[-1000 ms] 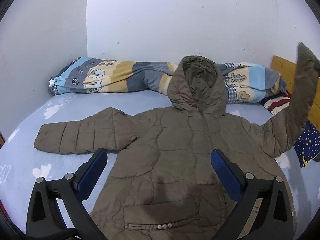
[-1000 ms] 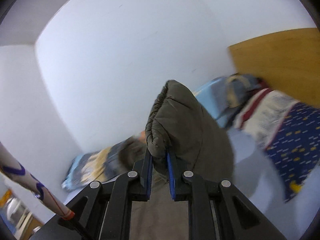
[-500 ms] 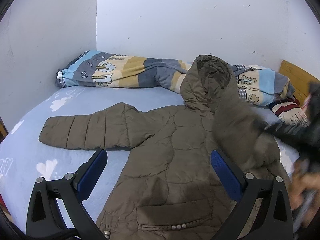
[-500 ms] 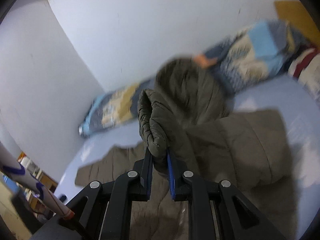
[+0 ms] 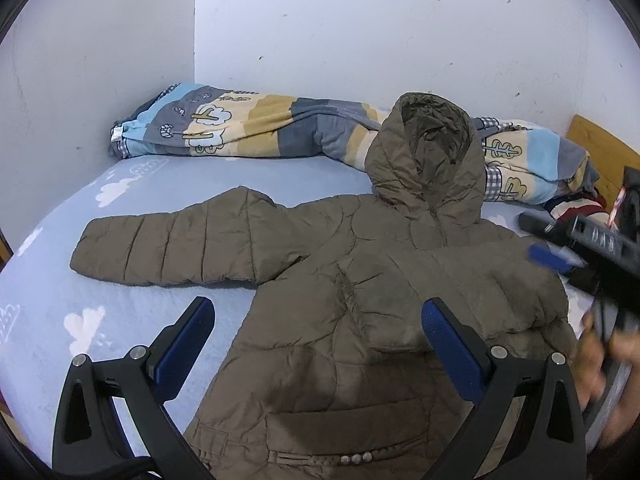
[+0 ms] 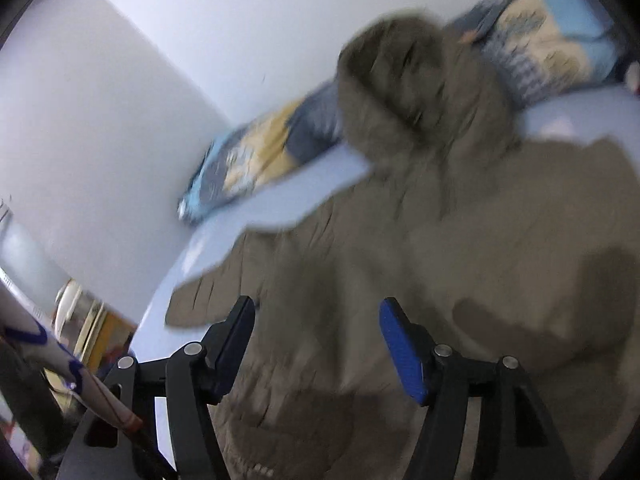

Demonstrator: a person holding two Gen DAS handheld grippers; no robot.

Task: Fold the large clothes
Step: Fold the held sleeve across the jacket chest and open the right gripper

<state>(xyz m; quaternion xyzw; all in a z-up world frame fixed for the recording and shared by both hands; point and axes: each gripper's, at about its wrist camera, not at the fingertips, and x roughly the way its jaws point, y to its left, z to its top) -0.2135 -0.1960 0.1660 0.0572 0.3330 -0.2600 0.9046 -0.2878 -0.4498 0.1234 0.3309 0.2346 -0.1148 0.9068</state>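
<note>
**Coat flat on the bed, one sleeve folded across, both grippers empty**

In the left wrist view, a pale blue bed sheet (image 5: 48,312) with white cloud prints fills the lower left of the frame. On it lies a brown quilted coat (image 5: 340,320), front side up. Its one sleeve (image 5: 172,252) stretches straight out toward the left of the frame, flat on the sheet. The hood (image 5: 428,168) stands in the upper middle, propped against a rolled striped blanket (image 5: 248,128) that runs along the white wall (image 5: 360,20). The other sleeve (image 5: 480,280) is folded inward and lies across the chest of the coat, right of centre. The left gripper (image 5: 316,356) hangs over the lower part of the coat with its jaws wide apart and nothing between them. At the right edge of the frame the right gripper (image 5: 560,256) shows as a blurred black and blue shape, with a blurred hand (image 5: 608,360) below it. A wooden headboard (image 5: 600,148) sits at the far right.

The right wrist view is blurred by motion. A striped pole (image 6: 60,364) crosses the lower left corner. The right gripper (image 6: 318,344) has its jaws apart and holds nothing; the coat (image 6: 480,260) spreads behind and beneath them, with the hood (image 6: 404,84) in the upper right.
</note>
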